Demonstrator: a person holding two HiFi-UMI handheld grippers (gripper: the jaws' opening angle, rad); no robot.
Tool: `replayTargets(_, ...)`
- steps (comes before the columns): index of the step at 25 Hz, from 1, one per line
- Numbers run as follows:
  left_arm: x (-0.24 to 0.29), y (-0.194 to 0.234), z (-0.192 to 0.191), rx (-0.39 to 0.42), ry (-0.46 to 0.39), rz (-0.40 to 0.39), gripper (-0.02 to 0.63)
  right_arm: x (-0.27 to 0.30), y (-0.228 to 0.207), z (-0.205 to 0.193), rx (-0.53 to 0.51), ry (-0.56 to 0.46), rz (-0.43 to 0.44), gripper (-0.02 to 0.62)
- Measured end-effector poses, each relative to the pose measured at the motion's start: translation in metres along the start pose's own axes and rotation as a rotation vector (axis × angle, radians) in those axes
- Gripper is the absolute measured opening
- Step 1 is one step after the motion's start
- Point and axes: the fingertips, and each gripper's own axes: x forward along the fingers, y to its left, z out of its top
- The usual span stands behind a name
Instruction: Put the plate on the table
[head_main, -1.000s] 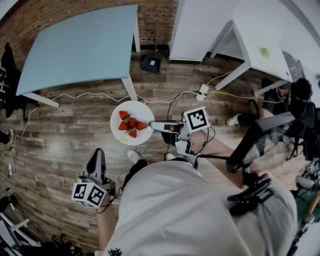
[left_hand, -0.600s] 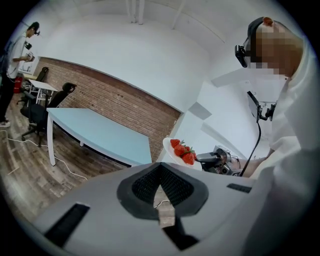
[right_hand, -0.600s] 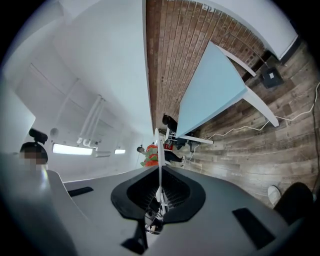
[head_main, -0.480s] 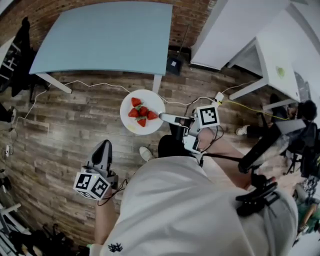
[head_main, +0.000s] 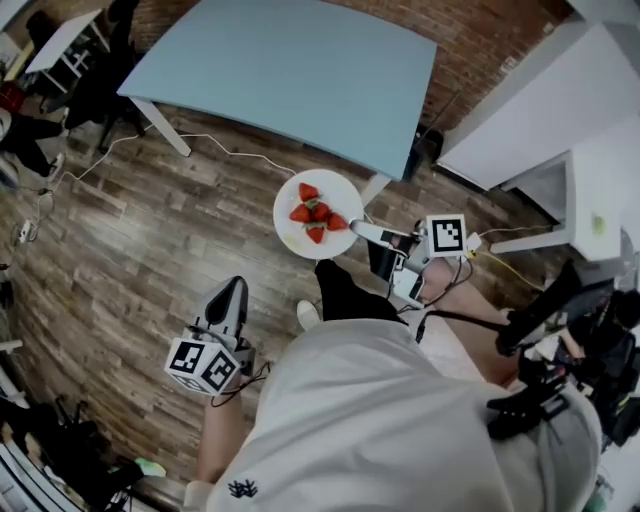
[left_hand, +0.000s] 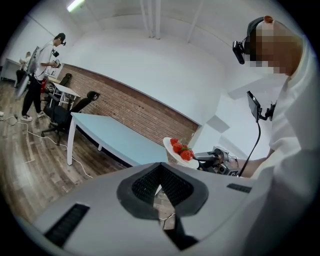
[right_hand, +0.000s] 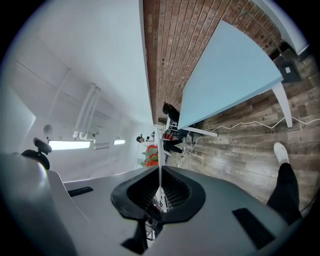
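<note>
A white plate (head_main: 318, 227) with several strawberries (head_main: 316, 215) is held level above the wooden floor, just short of the near edge of the light blue table (head_main: 290, 70). My right gripper (head_main: 365, 228) is shut on the plate's right rim. In the right gripper view the plate (right_hand: 159, 160) shows edge-on as a thin white line between the jaws. My left gripper (head_main: 230, 295) hangs lower left, shut and empty, pointing toward the table. The left gripper view shows the plate (left_hand: 177, 152) and the right gripper (left_hand: 210, 159) beyond the table (left_hand: 115, 140).
White tables (head_main: 600, 180) stand at the right. A black box (head_main: 425, 150) and cables (head_main: 230, 150) lie on the floor by the blue table's leg (head_main: 376, 186). People and chairs (head_main: 90, 70) are at the far left. My shoe (head_main: 308, 314) is below the plate.
The person has stepped toward the blue table, carrying the plate in the right gripper. The table's near edge now lies much closer to the plate. The left gripper stays shut and low.
</note>
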Motion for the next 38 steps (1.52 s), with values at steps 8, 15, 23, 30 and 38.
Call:
replayTargets(8, 0.046, 0.033, 0.037, 0.047, -0.017, 0.051, 0.002, 0.048, -0.022, 0.069, 0.014, -0.003, 0.045, 0.014)
replayTargets(15, 0.142, 0.058, 0.102, 0.078, 0.009, 0.071, 0.002, 0.095, -0.048, 0.182, 0.042, 0.002, 0.061, 0.015)
replayTargets(23, 0.238, 0.09, 0.14, 0.065, 0.018, 0.059, 0.002, 0.128, -0.098, 0.29, 0.075, -0.067, 0.016, 0.014)
replayTargets(30, 0.279, 0.148, 0.163, 0.088, 0.045, 0.023, 0.002, 0.177, -0.14, 0.357, 0.109, -0.155, -0.025, 0.015)
replayTargets(38, 0.349, 0.232, 0.225, 0.134, 0.135, -0.103, 0.002, 0.229, -0.211, 0.438, 0.166, -0.317, -0.118, 0.014)
